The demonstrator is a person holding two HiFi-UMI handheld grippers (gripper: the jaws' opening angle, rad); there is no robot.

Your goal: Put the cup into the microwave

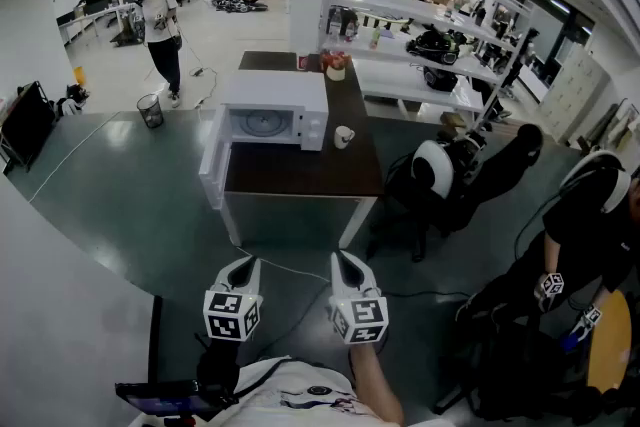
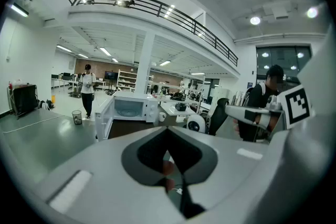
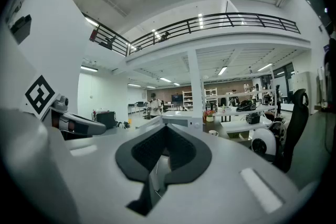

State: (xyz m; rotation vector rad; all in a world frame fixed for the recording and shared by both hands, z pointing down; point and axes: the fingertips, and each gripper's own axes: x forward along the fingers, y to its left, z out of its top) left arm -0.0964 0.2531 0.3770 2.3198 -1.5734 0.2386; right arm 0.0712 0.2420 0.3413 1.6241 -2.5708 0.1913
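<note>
A white microwave [image 1: 272, 110] stands on a dark table [image 1: 300, 173] well ahead of me, its door [image 1: 213, 165] swung open to the left. The white cup [image 1: 343, 137] sits on the table just right of the microwave. Both grippers hang low and close to my body, far short of the table. My left gripper [image 1: 250, 261] and right gripper [image 1: 340, 257] are both shut with nothing between the jaws. The left gripper view shows the microwave [image 2: 128, 108] and cup [image 2: 161, 117] small in the distance. In the right gripper view the cup [image 3: 213, 132] is a tiny speck.
Open floor lies between me and the table. An office chair [image 1: 440, 170] stands by the table's right side, and a seated person in black [image 1: 590, 235] is at my right. Another person [image 1: 158, 25] and a bin [image 1: 150, 110] are far left. Shelving [image 1: 420, 15] runs behind.
</note>
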